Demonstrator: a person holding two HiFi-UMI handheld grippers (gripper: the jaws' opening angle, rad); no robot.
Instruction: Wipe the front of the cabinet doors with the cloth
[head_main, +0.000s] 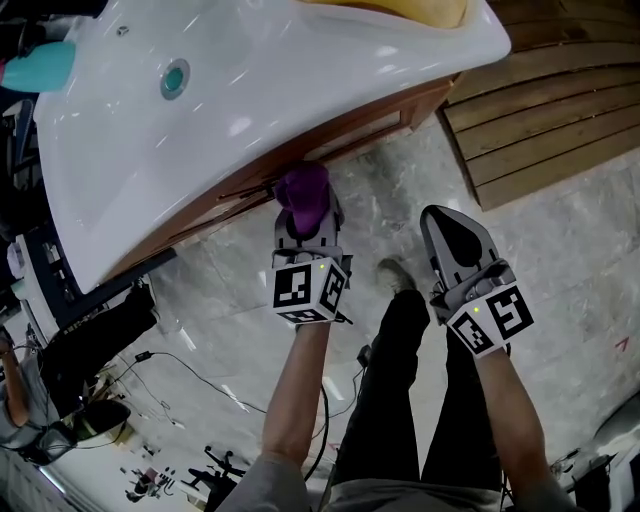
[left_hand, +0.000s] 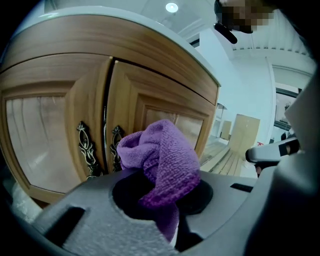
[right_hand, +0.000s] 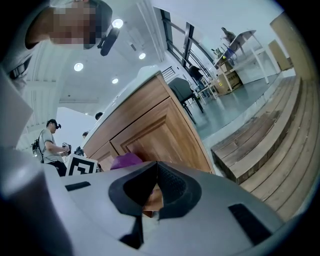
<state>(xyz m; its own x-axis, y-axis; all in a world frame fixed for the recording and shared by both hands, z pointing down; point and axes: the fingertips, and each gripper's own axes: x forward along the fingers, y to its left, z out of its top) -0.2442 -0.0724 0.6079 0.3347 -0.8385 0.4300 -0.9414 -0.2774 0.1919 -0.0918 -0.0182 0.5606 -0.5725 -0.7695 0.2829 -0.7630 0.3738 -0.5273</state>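
My left gripper (head_main: 306, 218) is clamped on the bunched purple cloth (left_hand: 162, 160), held in front of the wooden cabinet doors (left_hand: 145, 95), just right of the ornate handles (left_hand: 87, 150); contact with the door not confirmable. My right gripper (head_main: 455, 235) hangs beside it over the floor, jaws together, nothing between them.

Setting judged to be a staged bathroom unit inside a large open hall or studio. A white basin (head_main: 250, 90) is seen mounted on a wooden cabinet (left_hand: 150, 95), which stands on a marble-patterned floor (head_main: 570, 260). Slatted wooden decking (head_main: 540, 110) is noted at the right. Cables (head_main: 190, 365) are seen lying loose on the floor at the near left. Far off, a chair (right_hand: 182, 92), tables (right_hand: 245, 42) and ceiling spotlights (right_hand: 118, 23) are recorded. A standing person (right_hand: 49, 142) is noted at the far left.
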